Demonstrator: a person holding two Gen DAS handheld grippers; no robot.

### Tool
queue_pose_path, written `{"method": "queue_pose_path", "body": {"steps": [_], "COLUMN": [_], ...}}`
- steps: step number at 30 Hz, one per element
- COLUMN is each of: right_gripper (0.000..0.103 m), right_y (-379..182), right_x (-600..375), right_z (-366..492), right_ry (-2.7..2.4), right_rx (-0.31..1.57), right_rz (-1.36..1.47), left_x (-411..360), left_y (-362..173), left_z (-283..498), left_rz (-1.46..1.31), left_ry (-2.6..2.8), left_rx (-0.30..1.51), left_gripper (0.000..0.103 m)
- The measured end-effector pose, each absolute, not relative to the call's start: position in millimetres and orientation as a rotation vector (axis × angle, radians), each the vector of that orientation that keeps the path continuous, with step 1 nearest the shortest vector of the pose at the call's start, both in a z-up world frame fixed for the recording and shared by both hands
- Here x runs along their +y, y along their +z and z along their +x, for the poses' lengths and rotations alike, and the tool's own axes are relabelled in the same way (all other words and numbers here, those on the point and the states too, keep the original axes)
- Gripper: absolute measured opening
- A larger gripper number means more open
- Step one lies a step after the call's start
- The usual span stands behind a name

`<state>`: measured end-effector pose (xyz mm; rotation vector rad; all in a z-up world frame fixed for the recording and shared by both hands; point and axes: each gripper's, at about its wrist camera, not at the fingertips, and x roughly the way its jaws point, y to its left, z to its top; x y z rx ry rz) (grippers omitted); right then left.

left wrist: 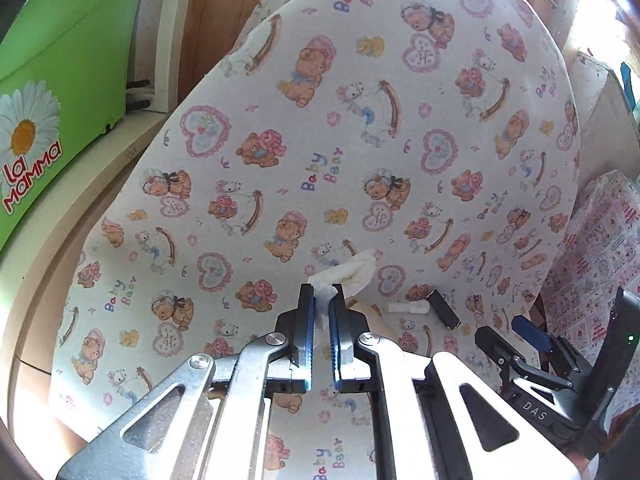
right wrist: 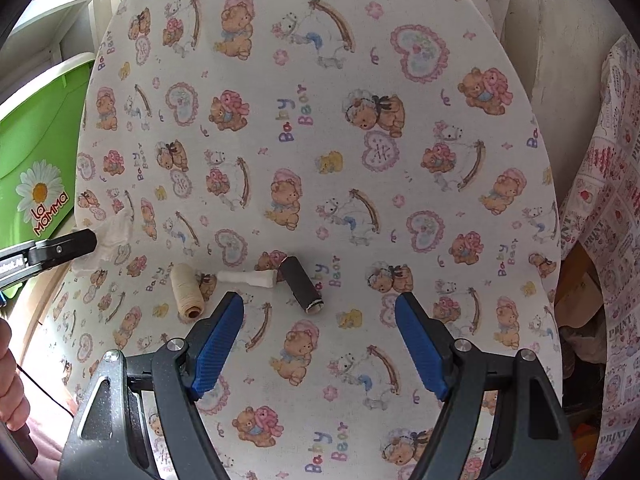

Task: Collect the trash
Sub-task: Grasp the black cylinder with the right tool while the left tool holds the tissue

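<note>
On the ironing board [right wrist: 360, 184], whose cover is printed with teddy bears and hearts, lie several small things. At the left of the right wrist view, the left hand-held gripper [left wrist: 322, 300] has its jaws closed tight on a crumpled white tissue [left wrist: 352, 274]; most of the tissue sticks out beyond the fingertips, over the printed cover. Whether its far end touches the cover I cannot tell. The right hand-held gripper [right wrist: 320, 308] stands wide apart with nothing between its blue pads [right wrist: 218, 344], pointing down at the board. Just ahead of it lie a cream spool of thread [right wrist: 187, 290], a small white twisted scrap [right wrist: 248, 279] and a dark brown spool [right wrist: 302, 286]; the scrap lies between the two spools and one end touches the dark one. A green plastic bin [left wrist: 52, 92] with a daisy and the words "La Mamma" stands off the board's left side. Part of a person's hand [right wrist: 10, 376] shows at the lower left edge of the right wrist view.
</note>
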<state>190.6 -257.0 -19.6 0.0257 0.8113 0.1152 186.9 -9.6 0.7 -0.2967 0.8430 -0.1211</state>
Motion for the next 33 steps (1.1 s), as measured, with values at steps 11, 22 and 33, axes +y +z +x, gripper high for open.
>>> {"method": "queue_pose_path", "body": {"steps": [11,22,33], "right_gripper": [0.065,0.034,0.013], "right_y": [-52,-74,-69], "right_x": [-236,-201,-197], "right_z": [229,241,217], "right_ry": [0.037,0.057,0.079], "right_rx": [0.869,0.880,0.842], "right_rz": [-0.035,-0.109,-0.101], "left_x": [14,11,13], "left_y": [6,3,3], "left_z": [181,177,176], "left_rz": [-0.395,-0.339,-0.338], "left_ry": [-0.182,-0.157,-0.154], "left_rx": [0.847,0.849,0.859], "left_gripper": [0.006,0.006,0.006]}}
